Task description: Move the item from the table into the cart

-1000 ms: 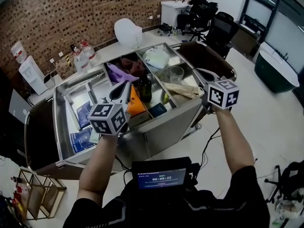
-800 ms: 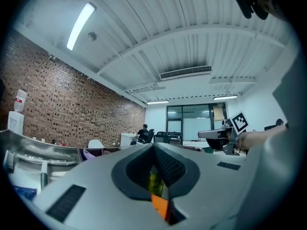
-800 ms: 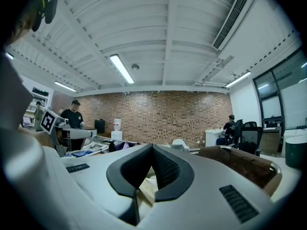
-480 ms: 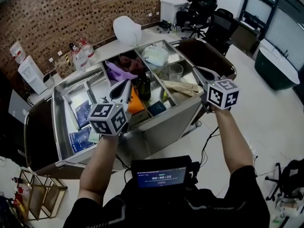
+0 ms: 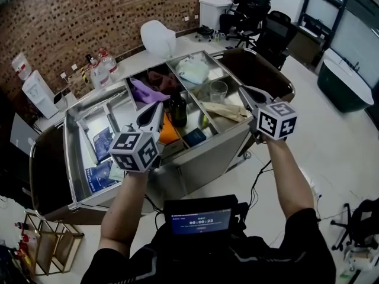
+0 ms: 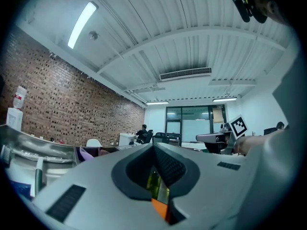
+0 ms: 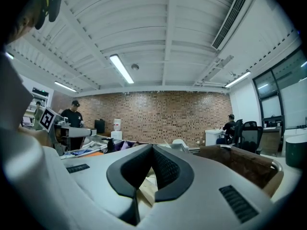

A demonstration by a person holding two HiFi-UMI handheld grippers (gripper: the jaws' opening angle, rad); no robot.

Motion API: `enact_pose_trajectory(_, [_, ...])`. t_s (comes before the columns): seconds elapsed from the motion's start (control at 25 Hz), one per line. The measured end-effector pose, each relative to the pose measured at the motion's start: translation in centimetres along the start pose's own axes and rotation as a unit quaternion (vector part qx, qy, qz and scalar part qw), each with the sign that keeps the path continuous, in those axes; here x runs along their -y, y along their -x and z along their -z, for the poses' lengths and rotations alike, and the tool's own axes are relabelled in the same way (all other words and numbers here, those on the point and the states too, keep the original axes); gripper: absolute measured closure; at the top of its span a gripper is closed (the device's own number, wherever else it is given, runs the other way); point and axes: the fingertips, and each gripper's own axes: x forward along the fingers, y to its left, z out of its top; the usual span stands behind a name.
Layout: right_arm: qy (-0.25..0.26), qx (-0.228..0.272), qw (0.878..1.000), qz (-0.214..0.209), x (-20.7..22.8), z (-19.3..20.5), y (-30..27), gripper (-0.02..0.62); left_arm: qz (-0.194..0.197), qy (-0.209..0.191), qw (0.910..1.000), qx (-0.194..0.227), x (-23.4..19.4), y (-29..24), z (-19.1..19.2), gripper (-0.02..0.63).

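The steel cart (image 5: 222,144) stands in front of me, its top trays full of things. My left gripper (image 5: 154,107) hangs over the middle tray, above an orange item (image 5: 169,132) and beside a dark bottle (image 5: 177,108). Its jaws are shut with nothing held; in the left gripper view (image 6: 153,146) the tips meet. My right gripper (image 5: 247,92) is at the cart's right end, near a beige packet (image 5: 225,111). It is shut and empty, as the right gripper view (image 7: 152,147) shows. Behind the cart, the white table (image 5: 139,58) carries water bottles (image 5: 102,64).
The cart also holds a purple cloth (image 5: 147,91), a glass cup (image 5: 219,90), a white bag (image 5: 193,70) and blue packets (image 5: 102,142). A brown seat rim (image 5: 266,70) curves round the cart's right end. A person sits at a desk at the far back (image 5: 246,7).
Almost nothing has moved. My left hand has sunk slightly and the right one has stayed put; both grippers remain shut.
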Motion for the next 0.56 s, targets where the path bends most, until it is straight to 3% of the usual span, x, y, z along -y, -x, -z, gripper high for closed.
enact_pose_trajectory(0.56, [0.000,-0.005,1.000,-0.001,0.40,0.72,-0.34,0.588,-0.010,0.005,0.9999,0.000,-0.48,-0.21,0.64,0.604])
